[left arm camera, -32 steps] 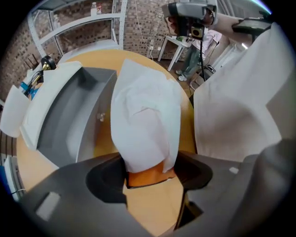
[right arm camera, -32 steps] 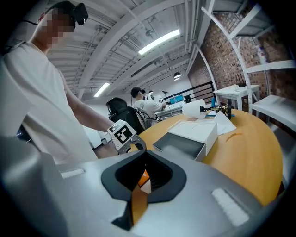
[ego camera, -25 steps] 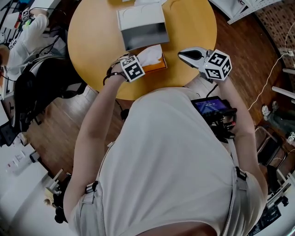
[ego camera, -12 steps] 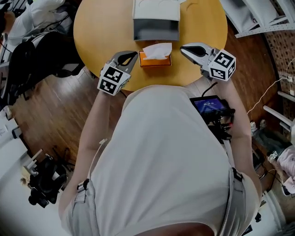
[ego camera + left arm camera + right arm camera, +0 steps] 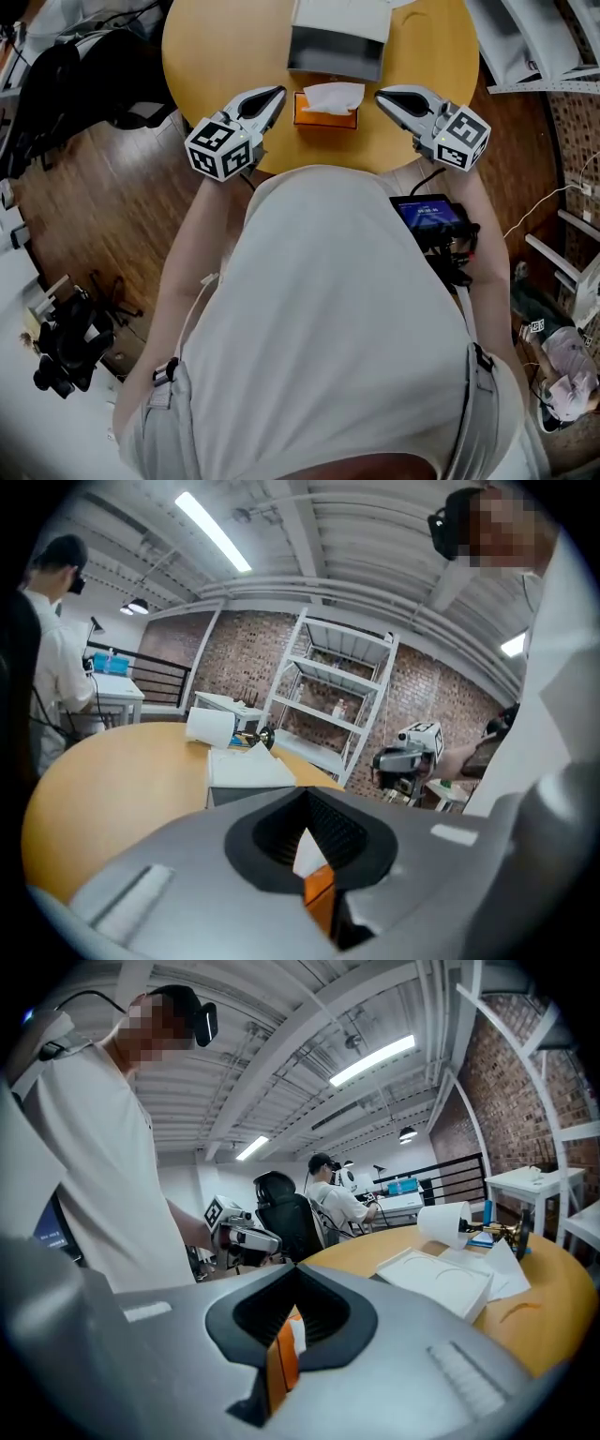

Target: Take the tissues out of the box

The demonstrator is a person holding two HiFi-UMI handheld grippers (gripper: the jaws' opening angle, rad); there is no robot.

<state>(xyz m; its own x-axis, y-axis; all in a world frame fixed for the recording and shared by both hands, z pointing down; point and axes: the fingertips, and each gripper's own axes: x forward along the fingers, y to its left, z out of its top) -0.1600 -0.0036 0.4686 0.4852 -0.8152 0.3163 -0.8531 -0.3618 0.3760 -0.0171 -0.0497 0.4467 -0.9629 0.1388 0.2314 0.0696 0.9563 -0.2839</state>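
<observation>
An orange tissue box (image 5: pixel 323 112) sits at the near edge of the round yellow table (image 5: pixel 216 47), with a white tissue (image 5: pixel 334 96) standing out of its top. My left gripper (image 5: pixel 278 92) hovers just left of the box, shut and empty. Just right of the box, my right gripper (image 5: pixel 381 95) is also shut and empty. In the left gripper view the shut jaws (image 5: pixel 305 794) frame the tissue (image 5: pixel 307 850) and the orange box (image 5: pixel 319 888). The right gripper view (image 5: pixel 298 1269) frames the same box (image 5: pixel 279 1354) from the other side.
A grey box with a white lid (image 5: pixel 337 52) stands right behind the tissue box. Farther back lie a paper roll (image 5: pixel 211 726) and loose sheets. A white shelf rack (image 5: pixel 337 696) and other people (image 5: pixel 333 1199) stand around the table. A black chair (image 5: pixel 56 84) is at the left.
My left gripper has drawn back from over the tissue box to its left side. The right gripper has kept its place to the right of the box. The head view has shifted.
</observation>
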